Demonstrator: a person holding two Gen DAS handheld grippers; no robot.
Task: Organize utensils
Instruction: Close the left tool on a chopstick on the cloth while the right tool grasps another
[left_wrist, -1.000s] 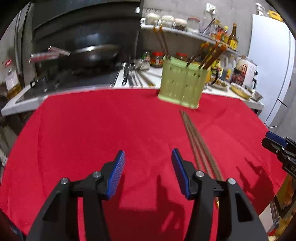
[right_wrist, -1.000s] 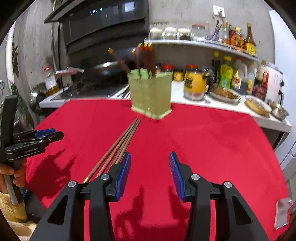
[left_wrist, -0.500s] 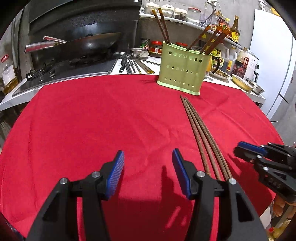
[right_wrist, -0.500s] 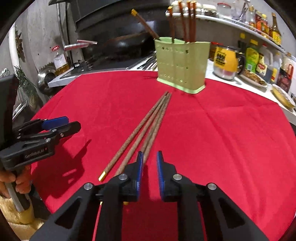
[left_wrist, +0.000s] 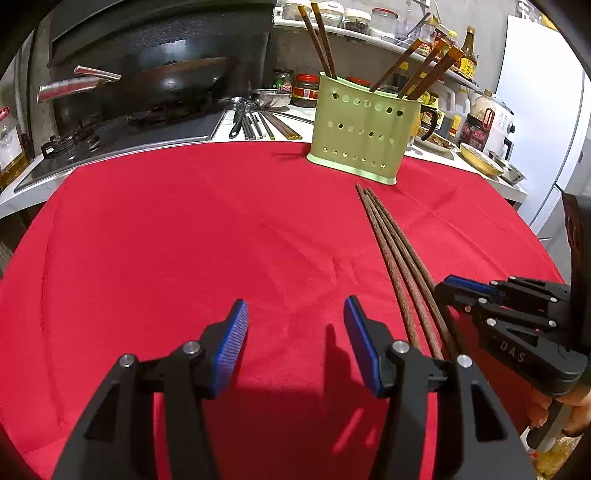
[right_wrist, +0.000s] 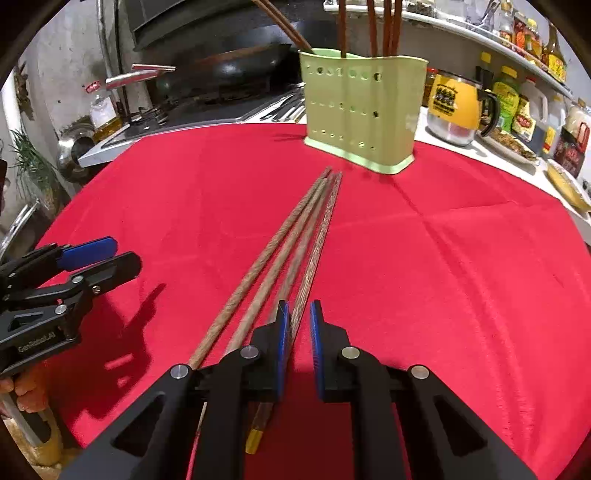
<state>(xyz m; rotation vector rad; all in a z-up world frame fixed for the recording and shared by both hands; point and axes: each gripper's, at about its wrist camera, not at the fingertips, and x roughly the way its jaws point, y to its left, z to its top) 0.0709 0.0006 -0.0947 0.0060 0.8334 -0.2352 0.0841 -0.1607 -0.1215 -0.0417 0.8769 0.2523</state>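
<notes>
- Chopsticks (right_wrist: 295, 243) run lengthwise away from you toward the green holder (right_wrist: 360, 110).
- Right gripper (right_wrist: 298, 325) sits over their near ends, jaws nearly pressed together; whether it grips the rightmost stick I cannot tell.
- Left gripper (left_wrist: 295, 334) spread wide, off to the side.

You've got a bundle of long brown wooden chopsticks (right_wrist: 291, 254) lying flat on the red cloth, nearly parallel, far tips converging just short of the holder. Rightmost one (right_wrist: 317, 243) is darker; one near end shows a yellow cap. Pale green perforated holder (right_wrist: 360, 110) stands upright at the cloth's far edge with several brown chopsticks (left_wrist: 424, 70) leaning in it.
</notes>
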